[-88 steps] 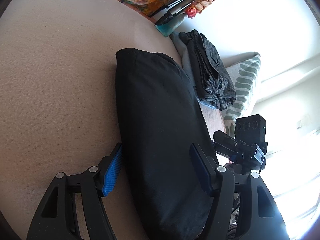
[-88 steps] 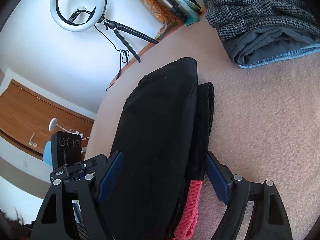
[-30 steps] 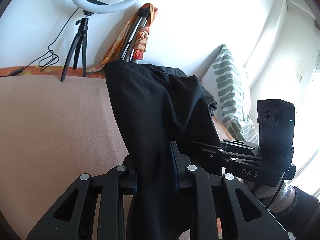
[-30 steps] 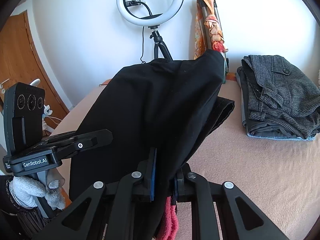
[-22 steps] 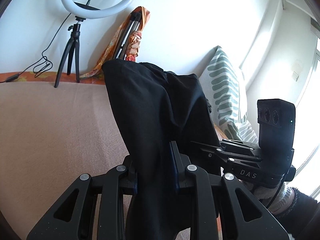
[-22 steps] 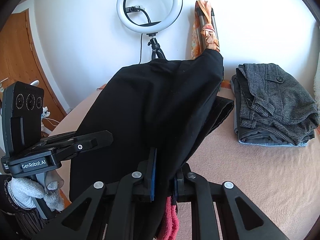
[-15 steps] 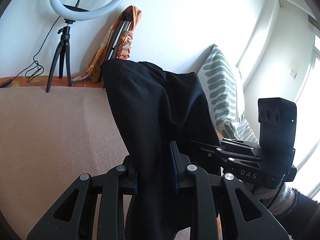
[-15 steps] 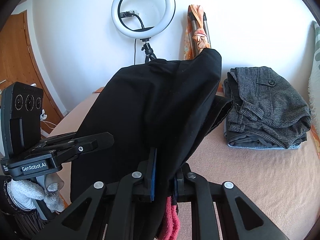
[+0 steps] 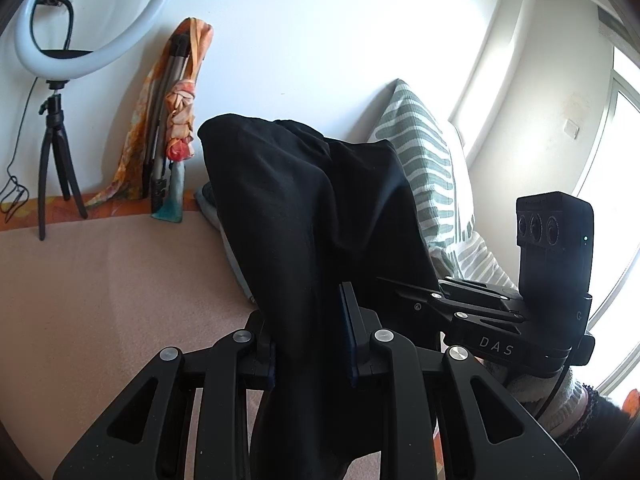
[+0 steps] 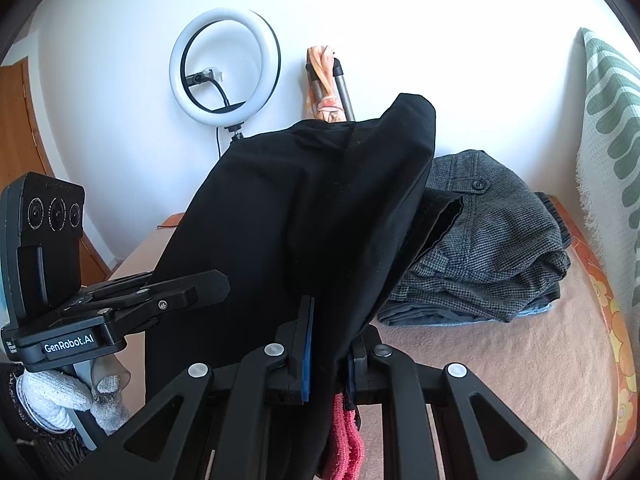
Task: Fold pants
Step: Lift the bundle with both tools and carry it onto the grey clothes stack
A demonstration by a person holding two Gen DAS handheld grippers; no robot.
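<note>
The folded black pants [image 9: 304,216] [image 10: 304,208] hang lifted off the beige bed, held between both grippers. My left gripper [image 9: 310,344] is shut on one end of the bundle, its blue-padded fingers [image 9: 346,320] pressing the cloth. My right gripper [image 10: 326,344] is shut on the other end, where a pink-red waistband lining [image 10: 346,444] hangs out below. In the left wrist view the right gripper's body [image 9: 500,320] shows at the right; in the right wrist view the left gripper's body [image 10: 80,308] shows at the left with a gloved hand [image 10: 56,400].
A stack of folded grey tweed garments [image 10: 496,248] lies on the beige bed cover [image 9: 100,300] near the wall. A green-striped pillow [image 9: 432,184] leans at the right. A ring light on a tripod [image 9: 60,80] and a scarf-draped stand [image 9: 176,136] are by the wall.
Both grippers have risen and swung right with the pants still clamped; the ring light slid left in the views, and the tweed stack and pillow came closer. Earlier both grippers stood open around the pants lying flat.
</note>
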